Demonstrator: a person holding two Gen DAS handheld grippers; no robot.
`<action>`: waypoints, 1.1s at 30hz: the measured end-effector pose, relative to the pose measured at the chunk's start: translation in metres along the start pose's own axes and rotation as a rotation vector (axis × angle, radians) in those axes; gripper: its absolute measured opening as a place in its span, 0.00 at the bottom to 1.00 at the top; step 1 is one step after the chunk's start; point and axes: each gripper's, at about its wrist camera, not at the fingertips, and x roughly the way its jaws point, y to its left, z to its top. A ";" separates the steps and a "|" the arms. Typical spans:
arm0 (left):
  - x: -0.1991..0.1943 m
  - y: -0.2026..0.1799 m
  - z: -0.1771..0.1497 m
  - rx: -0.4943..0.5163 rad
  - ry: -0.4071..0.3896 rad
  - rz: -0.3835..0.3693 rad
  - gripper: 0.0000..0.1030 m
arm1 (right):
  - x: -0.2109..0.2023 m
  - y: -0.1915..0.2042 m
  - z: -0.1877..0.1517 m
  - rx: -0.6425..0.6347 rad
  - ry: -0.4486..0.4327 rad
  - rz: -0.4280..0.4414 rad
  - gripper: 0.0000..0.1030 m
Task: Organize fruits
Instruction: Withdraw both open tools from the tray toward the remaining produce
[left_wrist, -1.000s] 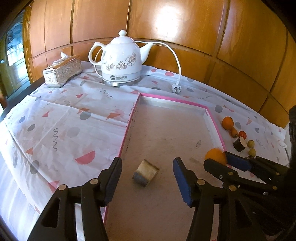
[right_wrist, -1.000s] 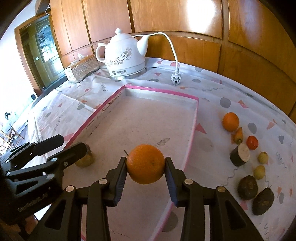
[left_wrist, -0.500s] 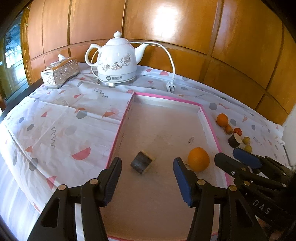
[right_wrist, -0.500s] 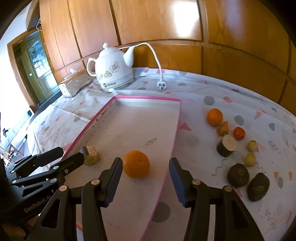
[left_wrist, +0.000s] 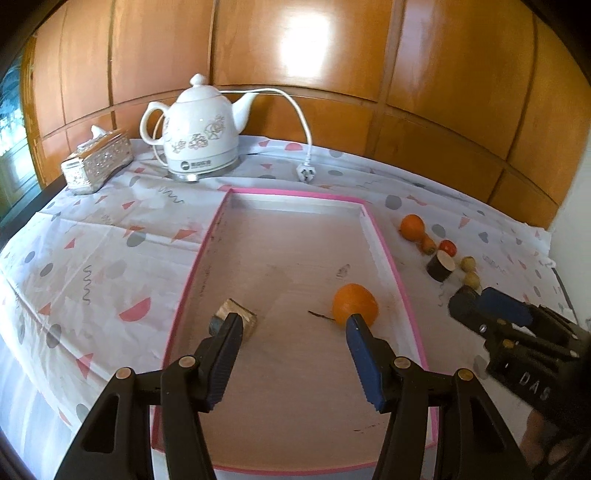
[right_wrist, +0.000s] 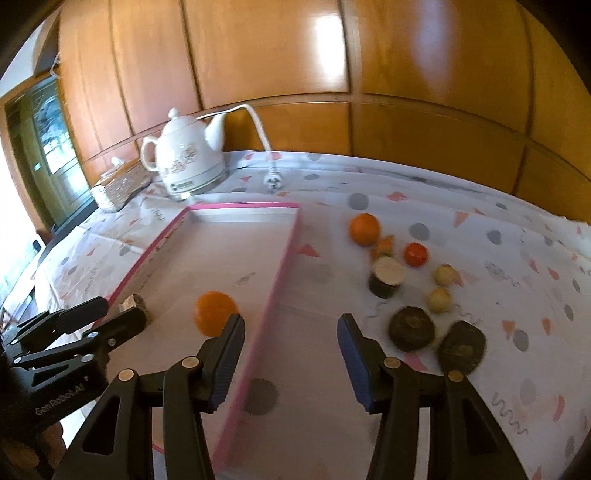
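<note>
While the orange (left_wrist: 355, 303) sits alone inside the pink-edged tray (left_wrist: 384, 243), near the tray's right side, we hold both of our grippers above it with nothing in them. Our right gripper (right_wrist: 291, 326) has its jaws apart, and they have just been opening; the orange lies free on the tray floor to the left of them, touching no pad. Between the right jaws we see only the tray's pink edge and the tablecloth (right_wrist: 498, 221). Our left gripper (left_wrist: 291, 325) is spread wide too and grips nothing. A small brown block (left_wrist: 236, 317) lies on the tray floor, partly hidden behind the left finger, so we cannot tell if they touch.

On the cloth to the right of the tray lie more pieces: a second orange (right_wrist: 364, 229), a small orange bit (right_wrist: 384, 245) beside it, a red round fruit (right_wrist: 416, 254), a cut dark piece with a pale top (right_wrist: 386, 277), two little yellow fruits (right_wrist: 445, 275), and two dark lumps (right_wrist: 412, 328) closest to us. The right view is a bit blurry.

Behind the tray stand a white kettle (left_wrist: 199, 136) with its plug (left_wrist: 306, 171) lying loose on the cloth, and a shiny tissue box (left_wrist: 98, 162).
</note>
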 end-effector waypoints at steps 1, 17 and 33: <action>0.000 -0.003 0.000 0.007 0.002 -0.004 0.57 | -0.001 -0.005 -0.001 0.010 -0.001 -0.006 0.51; 0.004 -0.046 -0.005 0.134 0.029 -0.084 0.57 | -0.027 -0.100 -0.025 0.173 -0.010 -0.167 0.51; 0.009 -0.083 -0.003 0.220 0.047 -0.169 0.66 | -0.016 -0.143 -0.036 0.249 0.039 -0.165 0.51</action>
